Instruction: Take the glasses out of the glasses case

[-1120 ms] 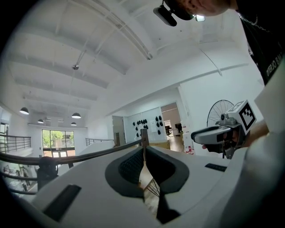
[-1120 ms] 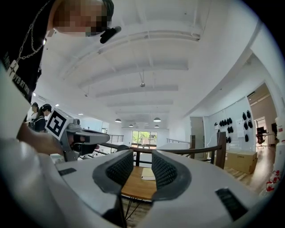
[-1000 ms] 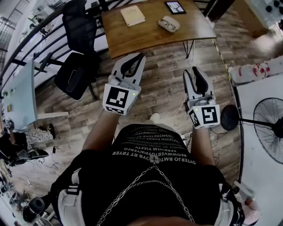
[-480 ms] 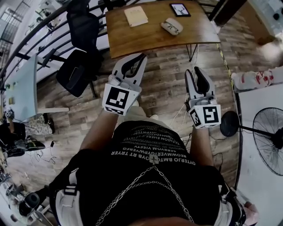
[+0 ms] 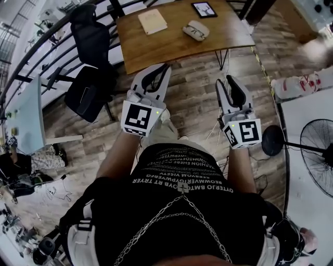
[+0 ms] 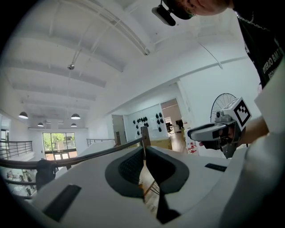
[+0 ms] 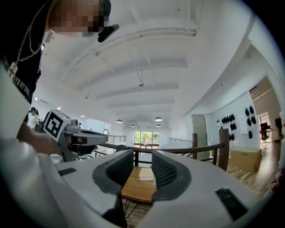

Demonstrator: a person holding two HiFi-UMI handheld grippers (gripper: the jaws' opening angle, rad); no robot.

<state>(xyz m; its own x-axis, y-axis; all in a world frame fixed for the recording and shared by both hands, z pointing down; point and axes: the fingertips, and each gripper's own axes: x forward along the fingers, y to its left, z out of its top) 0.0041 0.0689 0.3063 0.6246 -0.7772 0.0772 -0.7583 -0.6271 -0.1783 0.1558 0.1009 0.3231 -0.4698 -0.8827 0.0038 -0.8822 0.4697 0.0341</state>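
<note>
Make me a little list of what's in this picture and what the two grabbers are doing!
table: wooden table, ahead of the person
glasses case: glasses case on the table, untouched; open or closed, too small to tell
also on table: notebook, tablet
left gripper: left gripper in the air short of the table, jaws together, holding nothing
right gripper: right gripper in the air, jaws slightly apart, holding nothing
nearby: black chair, fan

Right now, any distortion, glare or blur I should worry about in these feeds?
Head view: strong fisheye, the table edges bow, but the glasses case stays legible. Left gripper view: dark vignette round the rim, straight lines bend. Right gripper view: evenly lit, no glare, same dark rim.
</note>
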